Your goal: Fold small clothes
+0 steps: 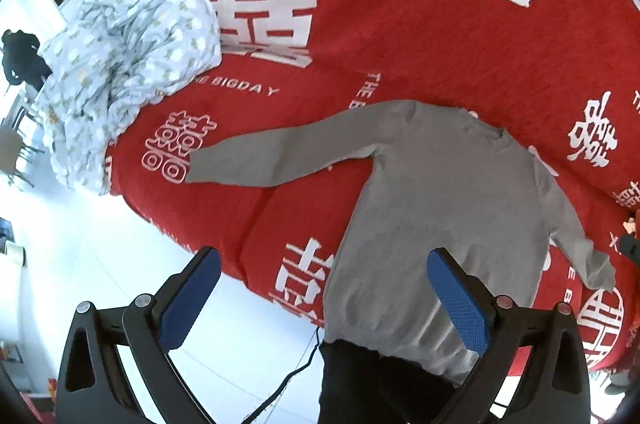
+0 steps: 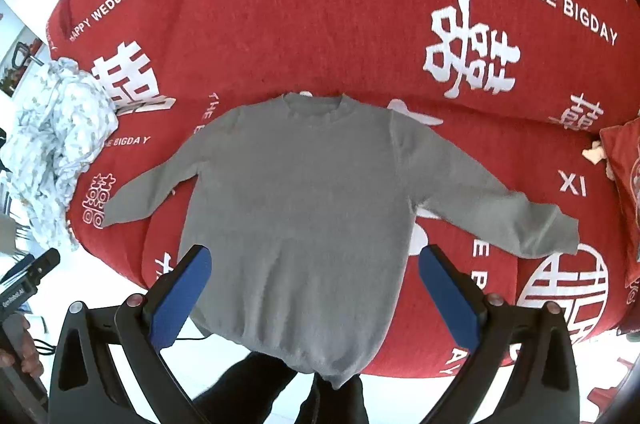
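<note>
Sweater [image 2: 304,208] — grey, long-sleeved, crew-necked — lay flat and face-up on a red throw [image 2: 360,24] printed with white double-happiness characters and the words "HAPPY WEDDING" and "THE BIGDAY". It filled the centre of the right wrist view, both sleeves spread out to the sides, its hem hanging just over the front edge of the red surface at the bottom of the frame. In the left wrist view the same sweater sat right of centre. The left gripper [image 1: 324,300] hovered above the hem, blue-padded fingers [image 1: 188,300] wide apart and holding nothing. The right gripper [image 2: 314,300] also hovered over the lower body of the garment, fingers spread and empty. A crumpled pale floral quilt [image 1: 124,64] lay heaped at the upper left, apart from the sweater's sleeve.
</note>
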`<move>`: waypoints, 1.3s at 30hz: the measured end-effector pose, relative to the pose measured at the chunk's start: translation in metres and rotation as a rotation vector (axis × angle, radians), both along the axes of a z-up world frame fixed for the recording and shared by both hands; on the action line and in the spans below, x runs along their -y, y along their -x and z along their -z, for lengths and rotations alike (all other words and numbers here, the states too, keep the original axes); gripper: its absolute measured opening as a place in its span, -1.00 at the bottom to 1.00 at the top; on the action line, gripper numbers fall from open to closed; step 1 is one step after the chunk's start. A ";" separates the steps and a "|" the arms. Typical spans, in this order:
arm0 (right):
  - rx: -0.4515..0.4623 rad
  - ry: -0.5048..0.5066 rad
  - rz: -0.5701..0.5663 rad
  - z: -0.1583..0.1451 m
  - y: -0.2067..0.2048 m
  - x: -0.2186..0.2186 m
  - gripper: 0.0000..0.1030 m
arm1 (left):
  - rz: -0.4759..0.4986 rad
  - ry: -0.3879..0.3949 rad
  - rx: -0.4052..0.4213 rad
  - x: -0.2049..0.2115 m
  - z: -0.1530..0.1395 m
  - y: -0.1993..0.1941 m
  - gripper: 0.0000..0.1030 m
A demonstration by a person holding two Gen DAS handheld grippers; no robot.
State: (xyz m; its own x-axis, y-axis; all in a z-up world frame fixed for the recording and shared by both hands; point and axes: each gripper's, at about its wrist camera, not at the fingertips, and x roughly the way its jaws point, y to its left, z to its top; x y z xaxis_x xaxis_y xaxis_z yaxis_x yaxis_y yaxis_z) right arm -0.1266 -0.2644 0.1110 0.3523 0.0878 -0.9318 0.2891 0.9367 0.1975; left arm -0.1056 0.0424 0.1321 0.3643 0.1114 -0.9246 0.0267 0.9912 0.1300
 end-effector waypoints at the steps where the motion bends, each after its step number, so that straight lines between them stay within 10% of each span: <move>1: -0.005 -0.005 -0.001 0.003 0.001 0.000 1.00 | -0.002 0.001 -0.007 -0.001 0.003 0.001 1.00; 25: -0.167 -0.022 0.218 0.093 -0.054 -0.053 1.00 | 0.163 0.020 -0.262 -0.050 0.143 -0.116 1.00; 39: -0.289 -0.046 0.050 0.184 -0.117 -0.111 1.00 | 0.076 0.050 -0.297 -0.075 0.232 -0.181 1.00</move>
